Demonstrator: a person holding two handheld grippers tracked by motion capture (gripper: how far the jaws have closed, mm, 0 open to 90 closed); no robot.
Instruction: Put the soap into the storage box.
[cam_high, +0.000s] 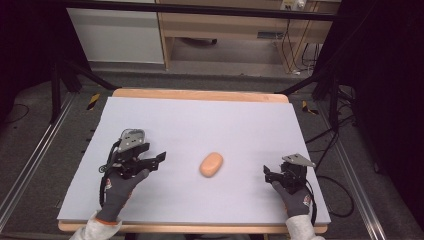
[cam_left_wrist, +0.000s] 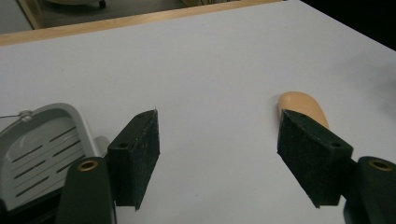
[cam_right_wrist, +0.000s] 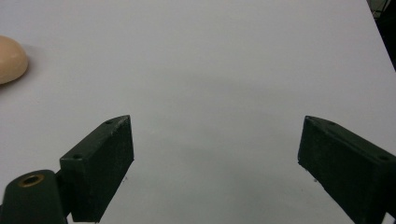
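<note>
Looking down from the high view first, I see a peach-coloured oval lump (cam_high: 211, 164) lying alone a little below the middle of the frame on the white table top (cam_high: 200, 120). My left gripper (cam_high: 159, 159) sits at lower left, its tips aimed toward the lump but well apart from it. My right gripper (cam_high: 267, 173) rests at lower right, also apart from it. Both sets of jaws look spread and empty.

From the left gripper view, the jaws rise from the bottom edge, held wide apart with bare table between them. The lump shows at right of centre, partly hidden behind the right-hand jaw, so it lies off the gripper's line and not between the pads. A grey slotted plastic part (cam_left_wrist: 42, 144) fills the lower left corner.

From the right gripper view, the jaws again stand wide open on nothing, and the lump peeks in at the upper left edge of the frame.

I judge the lump light and smooth, with a matte skin. It could be a foam or plastic bread roll, or real dough; I cannot tell which. If soft, it will dent under a hard pinch; if firm, its rounded flanks may squirt out. I would take it across the short axis at its widest middle, pads low and square, closing gently.
</note>
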